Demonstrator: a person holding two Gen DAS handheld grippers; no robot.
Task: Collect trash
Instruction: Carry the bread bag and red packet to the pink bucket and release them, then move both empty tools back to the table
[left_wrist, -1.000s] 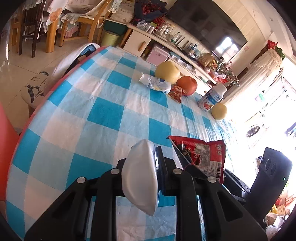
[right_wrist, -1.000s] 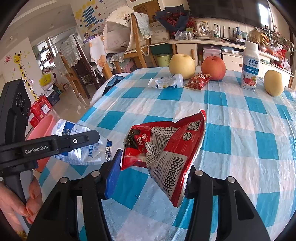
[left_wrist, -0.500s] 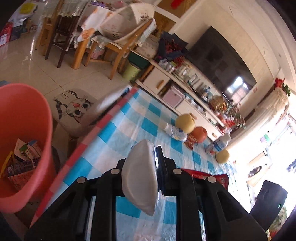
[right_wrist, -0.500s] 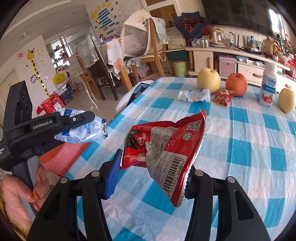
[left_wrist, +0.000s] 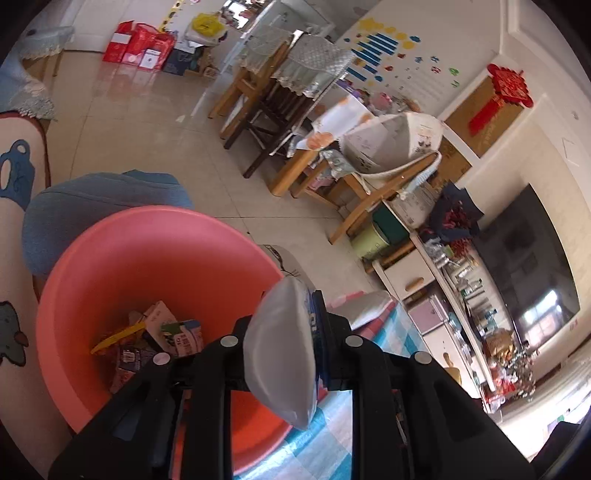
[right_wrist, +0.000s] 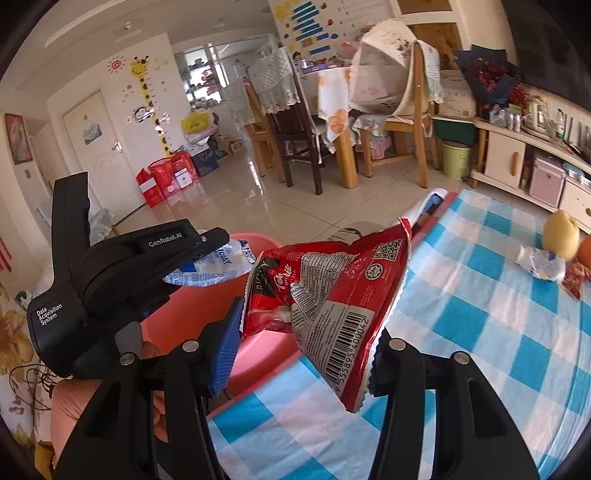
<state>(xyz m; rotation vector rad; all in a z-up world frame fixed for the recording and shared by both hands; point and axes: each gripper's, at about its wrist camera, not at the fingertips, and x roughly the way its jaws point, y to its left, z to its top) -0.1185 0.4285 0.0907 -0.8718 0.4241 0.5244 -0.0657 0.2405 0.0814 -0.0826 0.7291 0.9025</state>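
My left gripper (left_wrist: 286, 354) is shut on a white and blue plastic wrapper (left_wrist: 284, 350) and hangs over the pink bin (left_wrist: 122, 258), which stands on the floor beside the table and holds several pieces of trash (left_wrist: 155, 343). In the right wrist view the left gripper (right_wrist: 207, 254) holds that wrapper (right_wrist: 218, 262) above the bin (right_wrist: 192, 306). My right gripper (right_wrist: 303, 350) is shut on a crumpled red snack bag (right_wrist: 332, 295), held over the table's left edge next to the bin.
The blue checked tablecloth (right_wrist: 480, 332) carries a crumpled white wrapper (right_wrist: 541, 264), a small red packet (right_wrist: 576, 282), a yellow pear (right_wrist: 559, 234) and an orange fruit (right_wrist: 585, 251) at the far right. Wooden chairs (right_wrist: 391, 122) and a low cabinet (right_wrist: 517, 162) stand beyond. A hand (right_wrist: 74, 406) grips the left tool.
Both grippers swung left off the table, each still holding its wrapper. The left one now hangs over the pink bin, and the right one has come up to the table edge beside it.
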